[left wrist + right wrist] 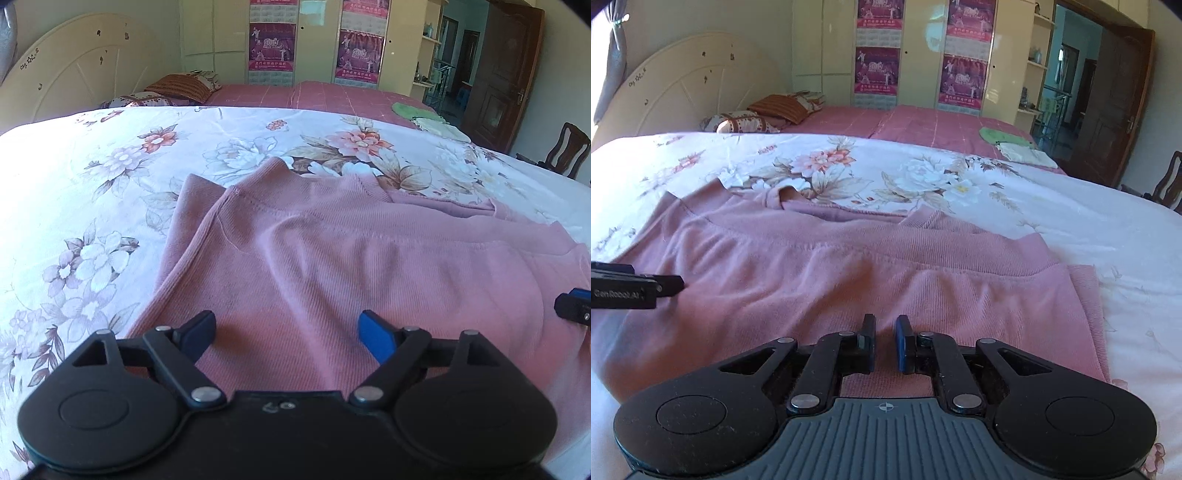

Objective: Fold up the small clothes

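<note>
A pink ribbed knit top lies partly folded on the floral bedsheet, collar at the far side. My left gripper is open and empty, its blue-padded jaws wide apart just above the near part of the top. In the right wrist view the same top fills the middle. My right gripper has its jaws nearly together with a narrow gap over the top's near hem; whether cloth is pinched between them does not show. The left gripper's tip shows at the left edge, the right gripper's tip at the right edge.
A second bed with a pink cover and pillows stands behind. Green and pale cloths lie on its right end. A wardrobe with posters, an open wooden door and a chair stand further back.
</note>
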`<state>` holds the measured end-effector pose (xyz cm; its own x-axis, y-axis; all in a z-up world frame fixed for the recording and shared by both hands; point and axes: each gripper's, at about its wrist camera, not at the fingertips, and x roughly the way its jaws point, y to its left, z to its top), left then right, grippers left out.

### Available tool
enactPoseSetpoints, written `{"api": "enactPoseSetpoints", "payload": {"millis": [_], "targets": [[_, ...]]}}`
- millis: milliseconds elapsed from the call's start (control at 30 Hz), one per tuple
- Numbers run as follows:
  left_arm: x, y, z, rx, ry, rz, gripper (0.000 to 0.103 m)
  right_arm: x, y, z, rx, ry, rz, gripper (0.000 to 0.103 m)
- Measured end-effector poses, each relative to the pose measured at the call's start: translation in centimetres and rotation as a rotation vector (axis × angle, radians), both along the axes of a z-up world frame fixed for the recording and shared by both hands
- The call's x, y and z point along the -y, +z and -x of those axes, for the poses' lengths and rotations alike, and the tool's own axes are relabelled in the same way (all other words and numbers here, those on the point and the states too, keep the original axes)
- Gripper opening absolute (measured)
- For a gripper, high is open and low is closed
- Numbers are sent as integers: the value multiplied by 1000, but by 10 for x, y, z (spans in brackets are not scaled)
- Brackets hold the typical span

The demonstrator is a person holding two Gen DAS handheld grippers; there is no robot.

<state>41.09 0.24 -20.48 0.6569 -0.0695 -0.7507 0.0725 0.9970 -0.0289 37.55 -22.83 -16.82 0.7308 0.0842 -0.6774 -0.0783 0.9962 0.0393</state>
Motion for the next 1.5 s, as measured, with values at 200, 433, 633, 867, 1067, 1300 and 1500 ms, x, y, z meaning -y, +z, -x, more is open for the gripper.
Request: {"api": "enactPoseSetpoints", "payload": {"millis": [200, 433, 633, 867, 1067, 1300, 1500], "targets": [[-2, 3, 18, 3, -20, -14, 85, -21, 3, 18, 26, 13, -1, 62], [-30, -11, 40, 28, -36, -26, 87, -7, -37, 42, -46, -8, 55, 52], [-34, 1, 52, 37, -11, -40, 85, 7, -29, 63, -80, -49, 7, 52], [-38, 13, 80, -21, 9, 39, 87, 6, -3, 78, -1, -110, 9, 52], [-43, 4, 94, -25, 19, 51, 87, 53, -34, 83, -108, -288, 28, 53], [-65, 3, 87, -95, 117, 115, 87, 48, -11, 93, -73, -241, -3, 53], [-65, 5, 95, -169, 132, 228, 89, 8, 0, 82, -42, -131, -66, 53]]}}
